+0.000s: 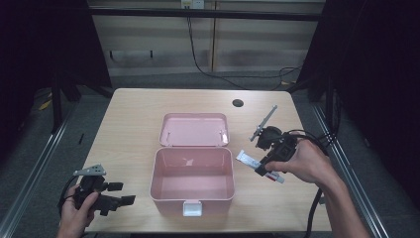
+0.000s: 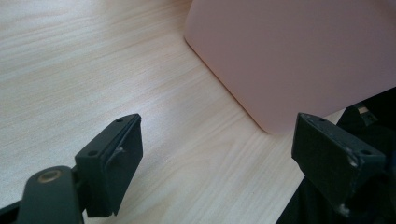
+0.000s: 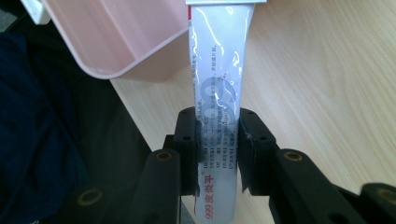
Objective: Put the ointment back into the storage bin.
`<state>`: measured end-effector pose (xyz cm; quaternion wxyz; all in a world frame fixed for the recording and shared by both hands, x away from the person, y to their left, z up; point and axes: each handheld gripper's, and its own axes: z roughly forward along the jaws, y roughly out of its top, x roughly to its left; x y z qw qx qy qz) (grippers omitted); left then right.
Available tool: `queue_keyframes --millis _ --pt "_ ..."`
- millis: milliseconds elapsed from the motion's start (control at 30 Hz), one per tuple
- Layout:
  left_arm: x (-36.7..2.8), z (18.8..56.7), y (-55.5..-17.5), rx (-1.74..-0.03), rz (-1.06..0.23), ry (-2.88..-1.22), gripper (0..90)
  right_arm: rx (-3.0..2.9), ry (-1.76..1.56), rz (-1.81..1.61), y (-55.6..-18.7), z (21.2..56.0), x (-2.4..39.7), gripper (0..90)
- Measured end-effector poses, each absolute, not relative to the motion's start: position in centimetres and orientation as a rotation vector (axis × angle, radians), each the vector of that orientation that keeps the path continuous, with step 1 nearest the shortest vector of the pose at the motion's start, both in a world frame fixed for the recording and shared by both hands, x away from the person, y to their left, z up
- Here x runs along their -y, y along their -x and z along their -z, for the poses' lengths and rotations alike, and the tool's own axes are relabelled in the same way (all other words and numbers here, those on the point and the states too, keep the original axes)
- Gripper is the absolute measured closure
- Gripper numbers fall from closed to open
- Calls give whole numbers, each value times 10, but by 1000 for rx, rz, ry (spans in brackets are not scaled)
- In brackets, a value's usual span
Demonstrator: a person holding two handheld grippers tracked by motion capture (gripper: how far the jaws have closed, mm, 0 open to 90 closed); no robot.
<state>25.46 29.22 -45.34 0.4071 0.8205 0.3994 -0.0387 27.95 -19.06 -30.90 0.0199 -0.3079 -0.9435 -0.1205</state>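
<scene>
An open pink box (image 1: 192, 183) stands at the table's middle, its lid (image 1: 194, 130) laid flat behind it. Just right of the box, my right gripper (image 1: 263, 163) is shut on a white ointment tube (image 1: 246, 159). In the right gripper view the pads squeeze the tube (image 3: 218, 88) across its printed middle, and its crimped end points toward the box corner (image 3: 140, 51). My left gripper (image 1: 121, 194) rests near the table's front left corner, jaws wide apart with nothing between them. Its view shows the box's outer wall (image 2: 299, 56) ahead.
The box has a white latch (image 1: 192, 208) on its front wall. A round hole (image 1: 237, 103) sits in the tabletop at the back right. Bare wood (image 1: 129, 139) lies left of the box. Metal rails run along both table sides.
</scene>
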Motion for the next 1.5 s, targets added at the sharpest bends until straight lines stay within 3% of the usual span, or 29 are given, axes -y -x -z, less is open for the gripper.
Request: queue_keyframes --millis 867,1500 --pt "-292 453 -255 -1009 96 -2068 165 2959 728 322 -276 307 199 719" --pt "-292 453 -255 -1008 99 -2067 165 2986 600 322 -281 306 162 719"
